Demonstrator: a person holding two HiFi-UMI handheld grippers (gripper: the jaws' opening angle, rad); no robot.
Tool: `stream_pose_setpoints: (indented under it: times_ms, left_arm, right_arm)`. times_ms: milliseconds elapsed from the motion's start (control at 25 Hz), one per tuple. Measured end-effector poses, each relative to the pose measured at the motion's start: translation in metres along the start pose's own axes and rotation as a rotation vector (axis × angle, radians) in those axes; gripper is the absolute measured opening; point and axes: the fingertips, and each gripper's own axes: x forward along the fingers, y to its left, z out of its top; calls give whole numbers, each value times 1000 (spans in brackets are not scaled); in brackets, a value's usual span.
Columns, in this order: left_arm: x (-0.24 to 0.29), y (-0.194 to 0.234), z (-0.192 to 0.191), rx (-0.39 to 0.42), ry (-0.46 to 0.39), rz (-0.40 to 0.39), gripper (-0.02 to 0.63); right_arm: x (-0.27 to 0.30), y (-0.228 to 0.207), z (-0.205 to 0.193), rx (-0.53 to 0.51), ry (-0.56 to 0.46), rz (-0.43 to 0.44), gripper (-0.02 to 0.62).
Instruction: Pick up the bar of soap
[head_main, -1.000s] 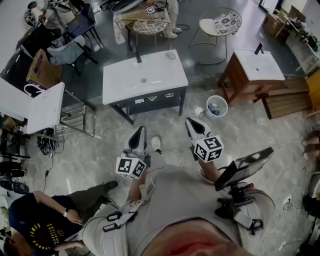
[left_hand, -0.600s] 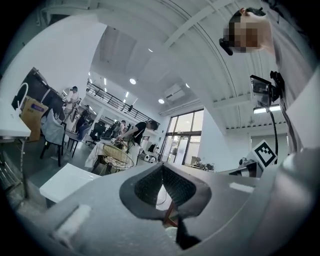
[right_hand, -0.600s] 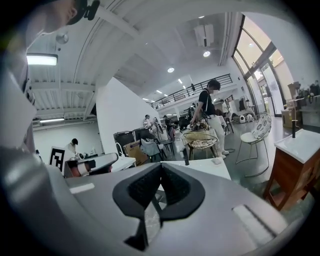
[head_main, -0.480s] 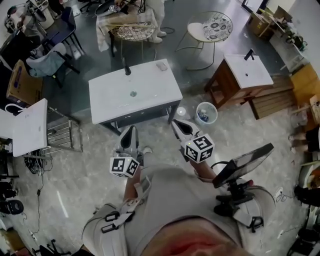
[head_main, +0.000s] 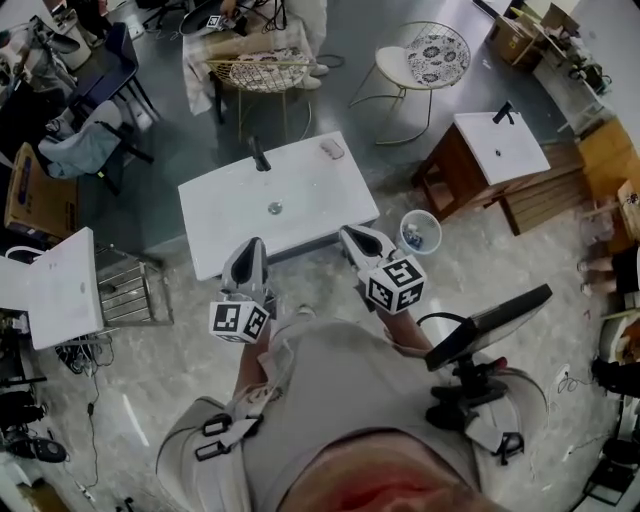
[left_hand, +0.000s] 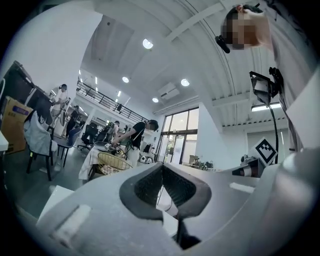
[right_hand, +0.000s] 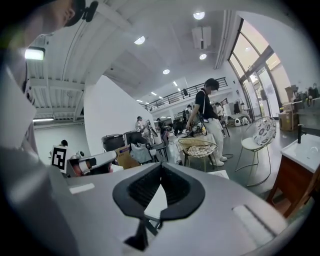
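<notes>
The bar of soap (head_main: 332, 149) lies on the white desk (head_main: 225, 230), close to its far right corner and just inside the far edge. It is a small pale oval, lying flat with nothing touching it. A dark tap (head_main: 260, 155) stands at the middle of the same far edge, well to the left of the soap, and a drain (head_main: 274, 208) sits at the centre of the top.

Both grippers hang over the desk's near edge, well apart from the soap. The left gripper (head_main: 250, 250) is above the near edge toward the left; its jaws are clenched together with nothing between them. The right gripper (head_main: 350, 237) is above the near right corner, clenched and empty too. A small bin (head_main: 420, 232) stands on the floor just past that corner.
</notes>
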Motion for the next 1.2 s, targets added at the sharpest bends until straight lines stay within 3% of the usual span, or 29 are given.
stream_pose_setpoints:
  times_ms: [320,480,640,760,880,1200]
  left_arm:
    - [48,38,-21,-15,18,-73,-3]
    - [59,37,-31,-11,58,-118,-3]
    - [68,29,-37,-66,73,-127,-3]
    - [75,23,-33,-91,64,-118,-3]
    - [83,25,-26,-51,57,-107,-3]
    - [101,81,-3,-38,43,29,-3]
  right_arm:
    - [27,-28,-16,7,62,-80,2]
    - [21,-35,-16,6,76,-116,2]
    - [24,-49,-14,7,77,-127,2]
    - [36,-61,2,5,41,-104,2]
    - [59,-72,18,16,-2,-67,2]
    - [143,-89,49,-21,2,82,2]
